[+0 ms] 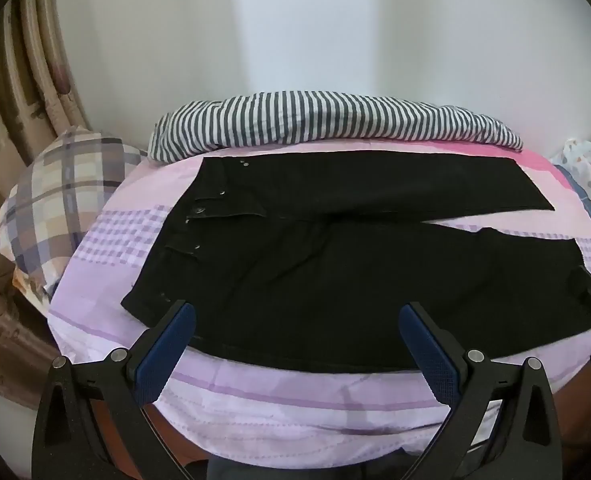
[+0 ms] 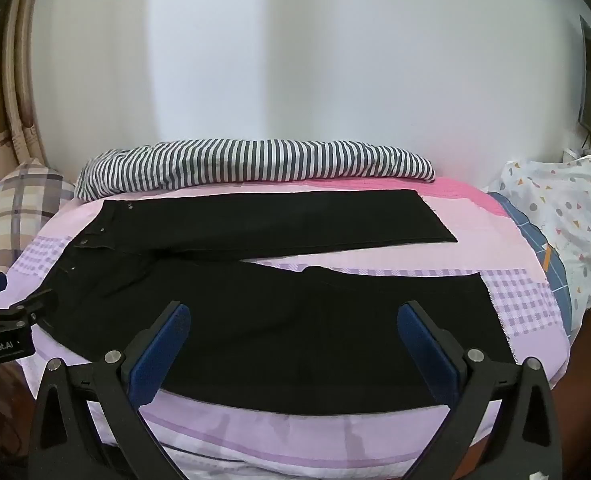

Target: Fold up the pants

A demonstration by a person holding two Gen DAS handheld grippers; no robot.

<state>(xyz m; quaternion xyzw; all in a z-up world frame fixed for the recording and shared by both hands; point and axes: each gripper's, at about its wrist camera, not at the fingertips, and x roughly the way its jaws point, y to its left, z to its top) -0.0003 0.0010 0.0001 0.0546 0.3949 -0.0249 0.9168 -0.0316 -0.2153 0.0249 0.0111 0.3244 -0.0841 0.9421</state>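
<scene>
Left gripper [image 1: 295,316]: nearest to us, we hold it above the near edge of the bed with its blue fingers [image 1: 167,344] spread as wide as they go, nothing between them.
Right gripper [image 2: 293,316]: same story, wide apart and empty, hanging over the near trouser leg.
Pants [image 1: 335,280]: one black pair, lying flat on the bed, waist to the left, two legs running right and splayed apart into a narrow V.
How they handle: we judge them denim-like, soft but with some body, a bit heavy; they should drape and drag on the sheet instead of sliding.
Where to grab: we reckon the near waist corner [image 1: 135,304] for the left and the near leg hem [image 2: 487,320] for the right, then carry that leg over the far one.
Sheet [image 1: 255,400]: one pink and lilac sheet, mostly smooth beneath the pants.
Further back: one striped cloth [image 1: 327,120] bunched along the far edge, against the wall.
Sides: one checked pillow [image 1: 63,200] left, one dotted blanket [image 2: 567,232] right.
Count: two grippers, one pair of pants.
</scene>
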